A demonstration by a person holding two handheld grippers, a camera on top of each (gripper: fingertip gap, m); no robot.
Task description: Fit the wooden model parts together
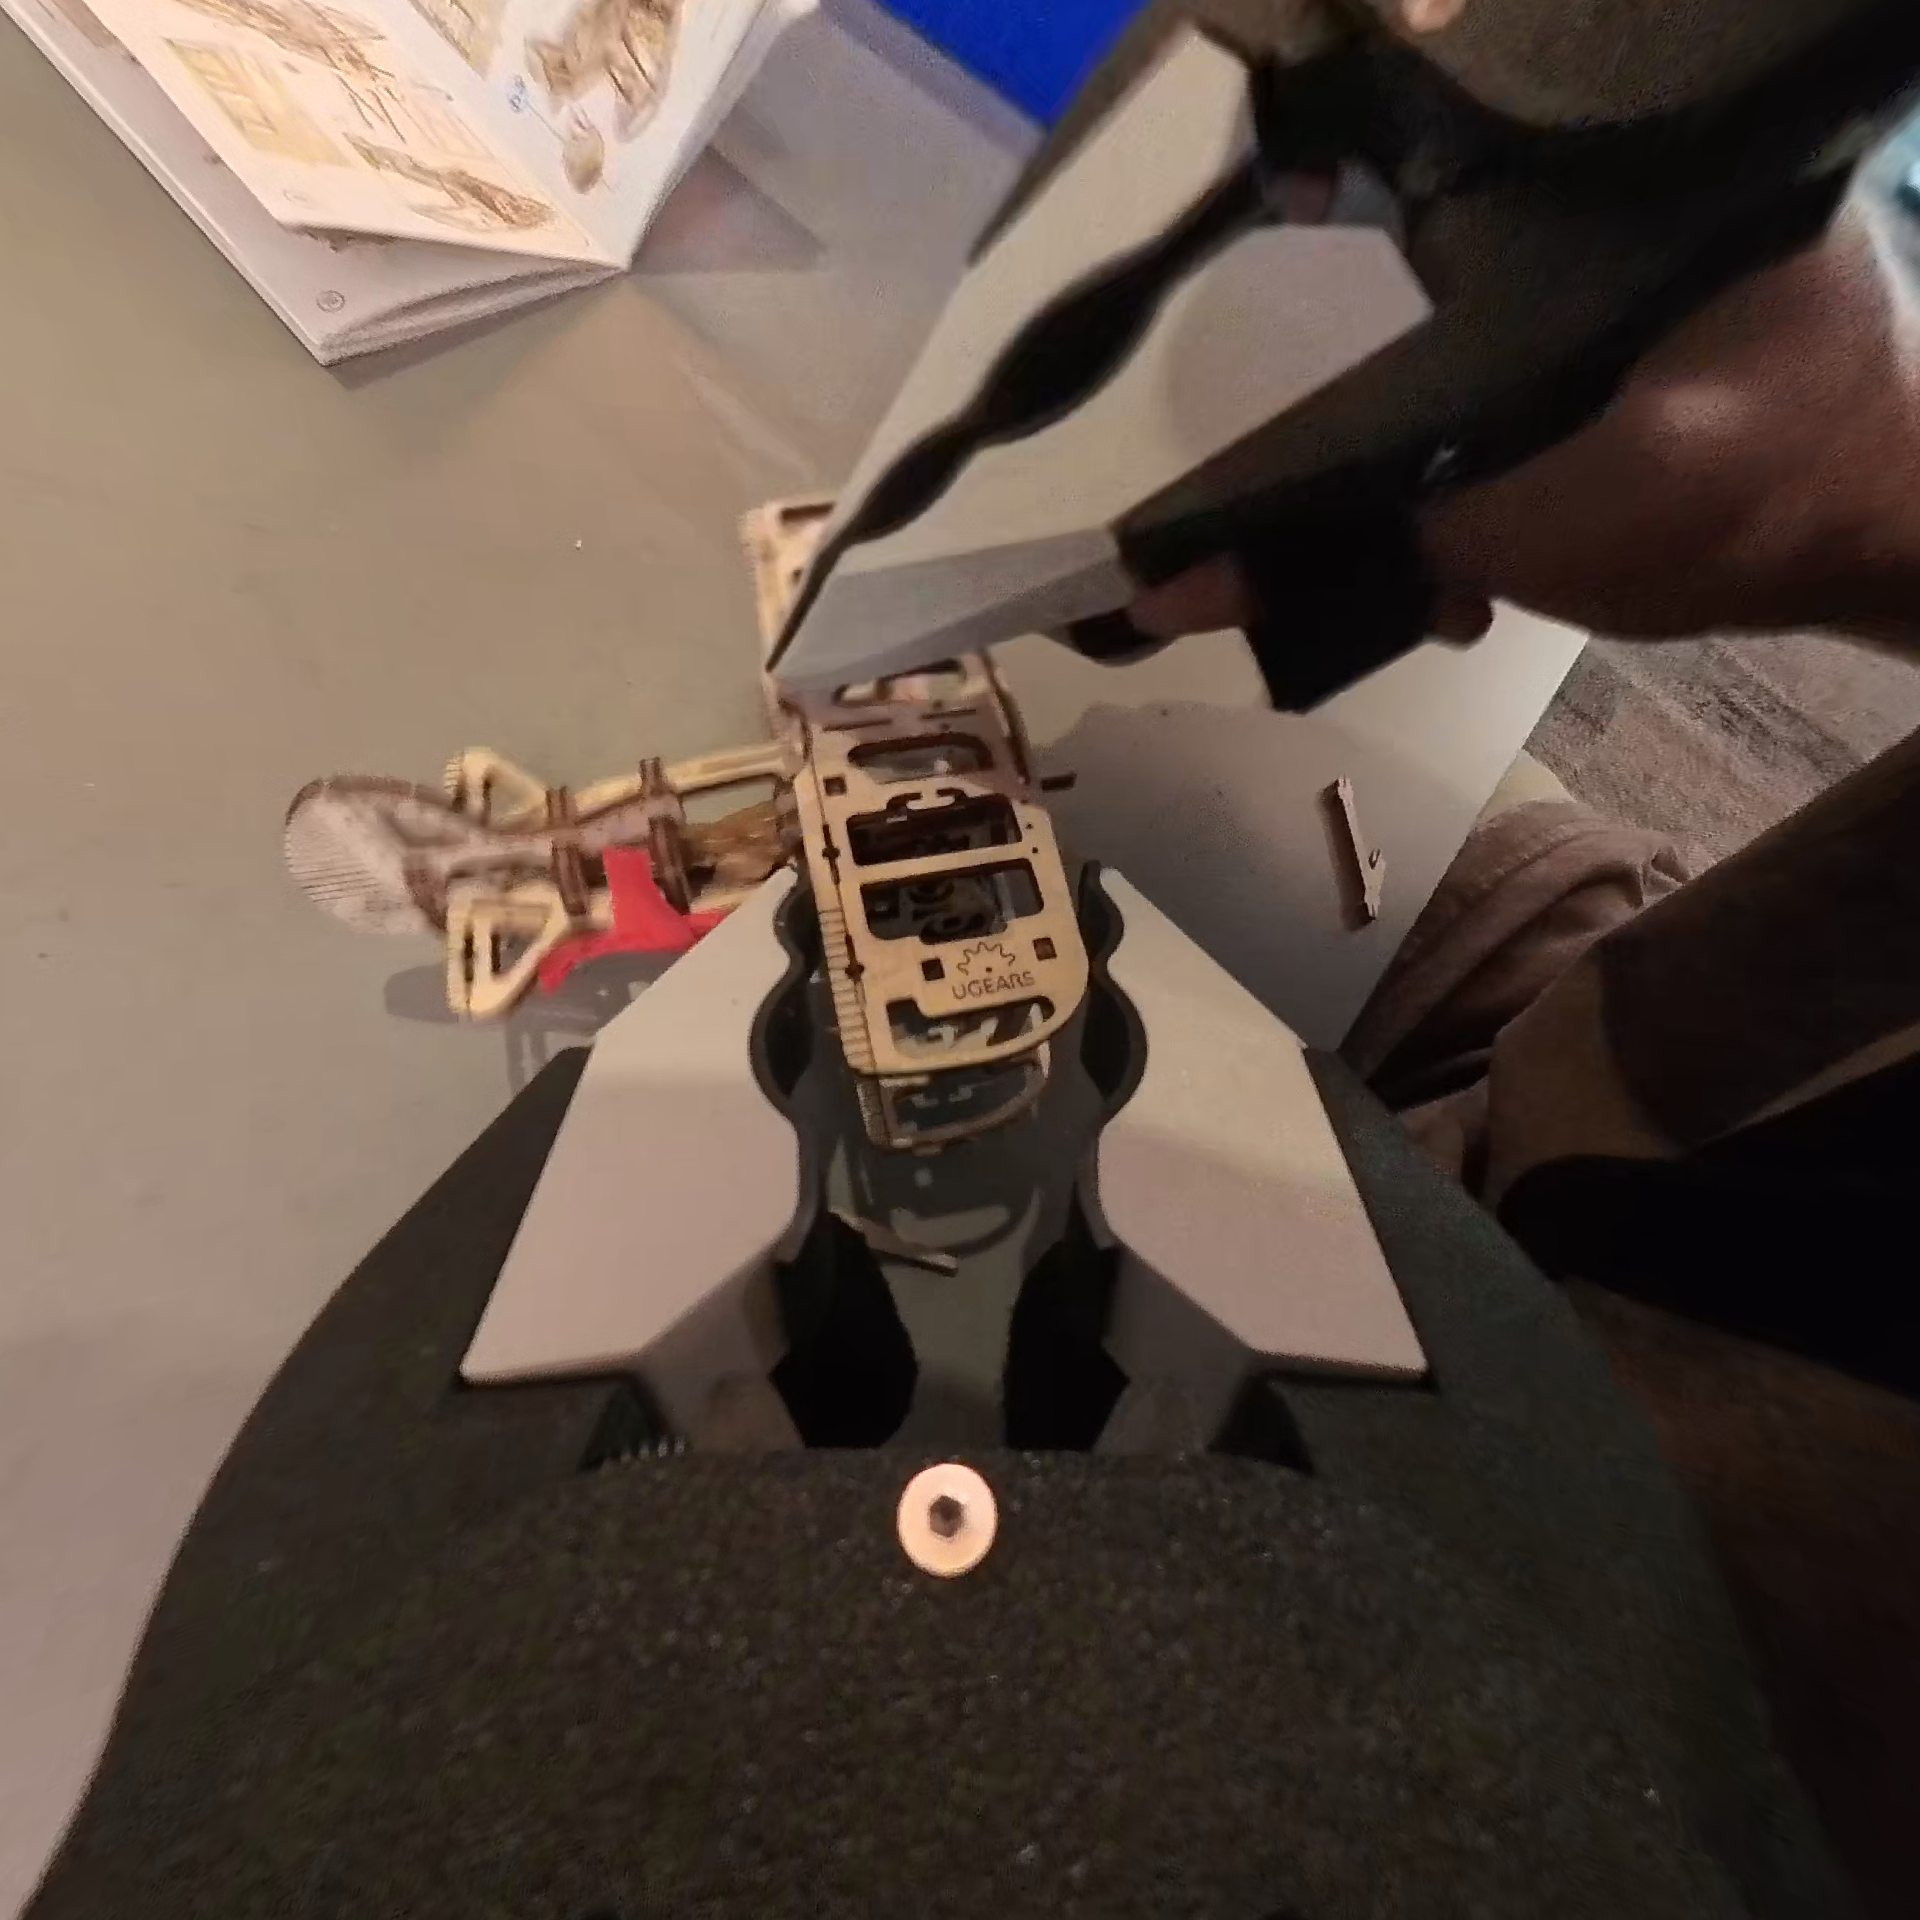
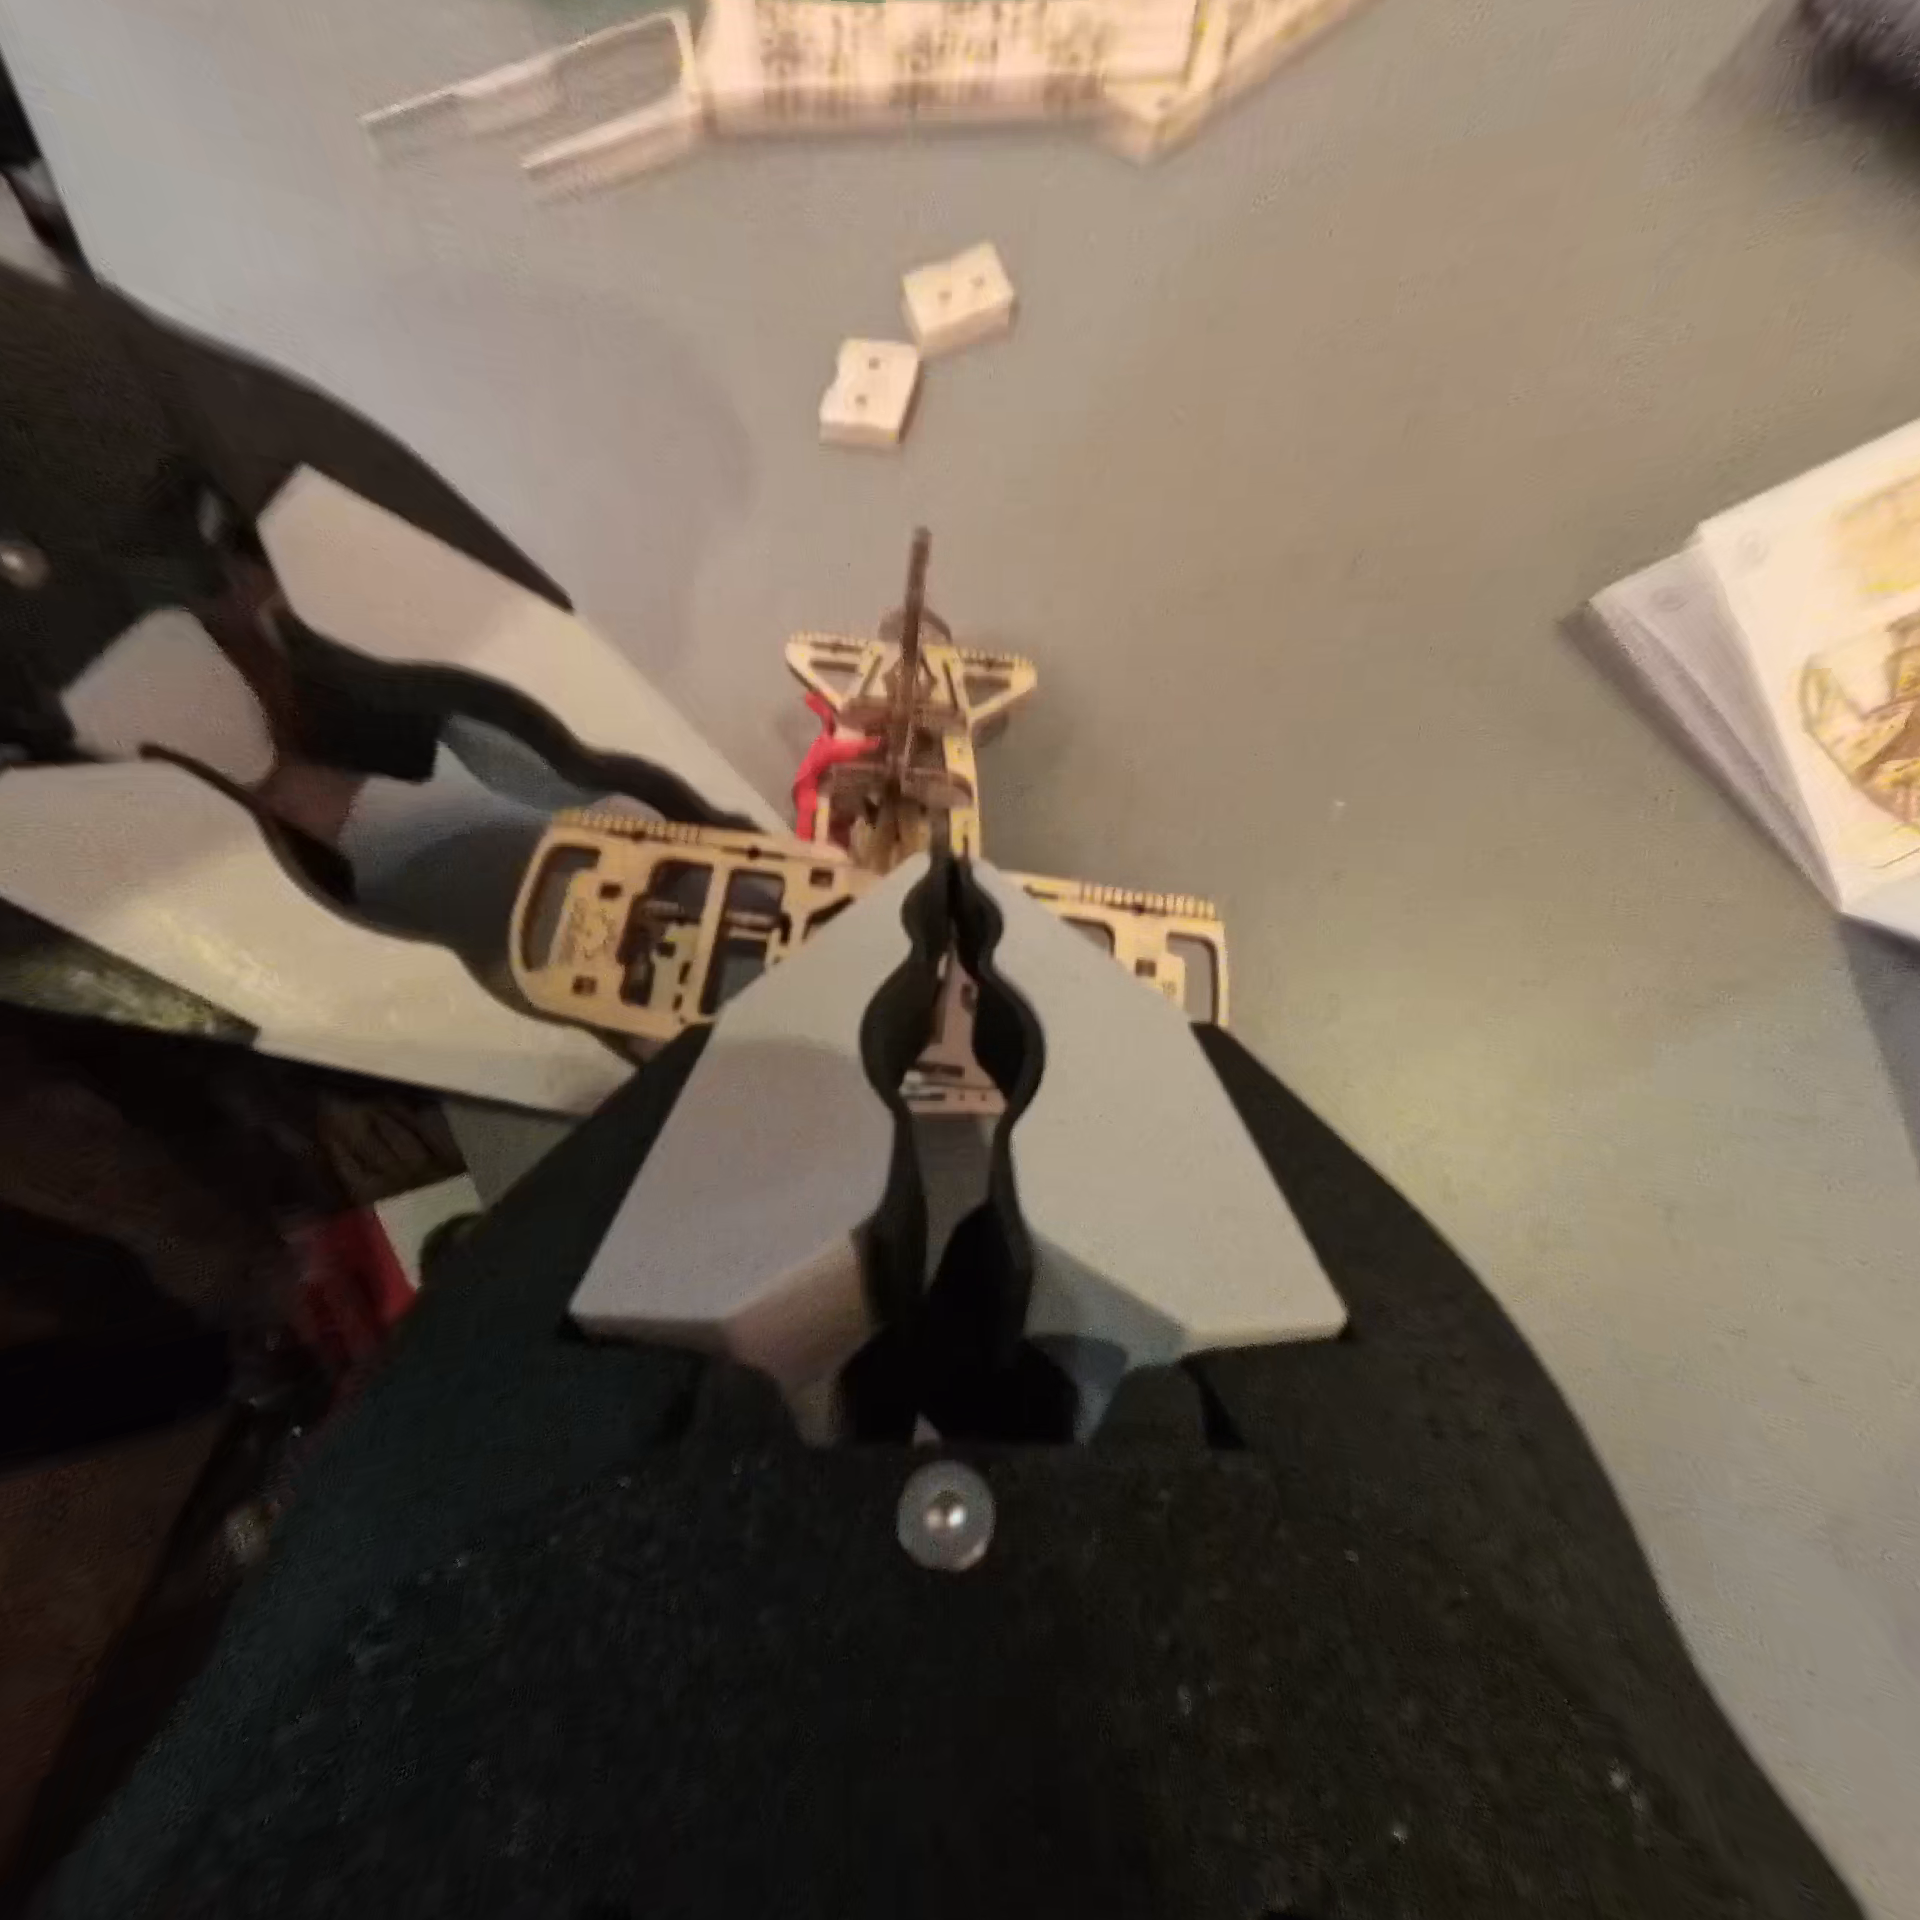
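A wooden model biplane (image 1: 935, 935) lies on the grey table (image 1: 208, 623), tail (image 1: 353, 852) to the left, with a red piece (image 1: 634, 894) under its body. My left gripper (image 1: 935, 894) is shut on one wing tip. From the right wrist view the left gripper (image 2: 707, 940) comes in from the left with the wing (image 2: 644, 935) between its fingers. My right gripper (image 2: 945, 868) is shut on a thin flat wooden part (image 2: 940, 1039), its tip at the middle of the model (image 2: 904, 748). In the left wrist view the right gripper (image 1: 790, 665) comes down from the upper right.
An open instruction booklet (image 1: 416, 156) lies at the far left, also seen in the right wrist view (image 2: 1787, 707). Two small pale blocks (image 2: 914, 343) and wooden part sheets (image 2: 935, 62) lie beyond the model. A loose wooden strip (image 1: 1351, 852) lies near the table edge. A person's hand (image 1: 1662, 520) holds the right gripper.
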